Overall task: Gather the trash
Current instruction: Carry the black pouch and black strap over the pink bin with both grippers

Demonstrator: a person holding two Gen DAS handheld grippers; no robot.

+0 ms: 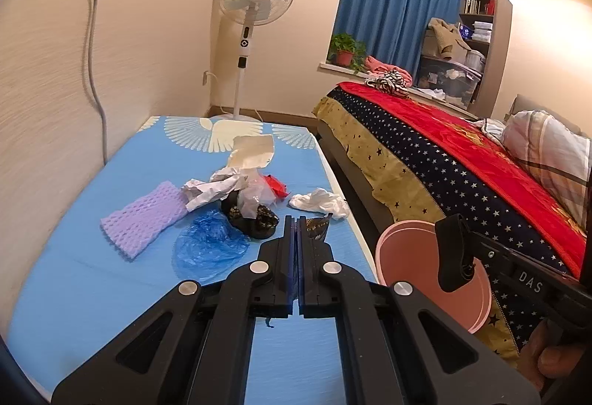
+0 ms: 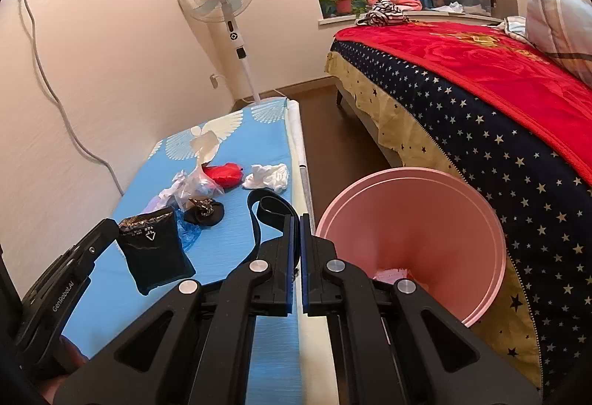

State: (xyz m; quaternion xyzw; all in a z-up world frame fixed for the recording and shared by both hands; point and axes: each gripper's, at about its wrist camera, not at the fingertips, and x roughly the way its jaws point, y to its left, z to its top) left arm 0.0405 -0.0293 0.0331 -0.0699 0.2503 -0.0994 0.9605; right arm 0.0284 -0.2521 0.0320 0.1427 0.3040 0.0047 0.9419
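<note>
- The left wrist view alone shows a purple foam net sleeve [image 1: 148, 220], lying furthest from the pink bin [image 1: 403, 242] at the far edge of the trash pile.
- That view also shows more of the crumpled blue plastic bag [image 1: 211, 246] than the other does.
- The right wrist view alone looks deep into the pink bin, which stands on the floor between the blue-covered surface [image 2: 236, 227] and a bed with a red blanket [image 2: 462, 46].
- Only the right wrist view shows the whole black packet [image 2: 151, 253], gold at its top edge. From the left wrist it is just a sliver past the fingertips.
- The left gripper [image 1: 298, 220] has its fingers pressed together on the black packet, which hangs above the blue surface, on the pile side of the bin.
- The right gripper [image 2: 299, 218] is closed on a black strap [image 2: 266, 207], whose loop curls up past the fingertips, just beside the bin's rim.
- Both grippers point forward and slightly down. The right one hangs right beside the bin and the left one is further from it.
- A person's fingers [image 1: 547, 357] wrap the right gripper's handle.
- The loose trash sits on the blue surface beyond the bin: a white tissue [image 1: 320, 203] nearest it, then a red wrapper [image 2: 224, 174] and clear plastic.
</note>
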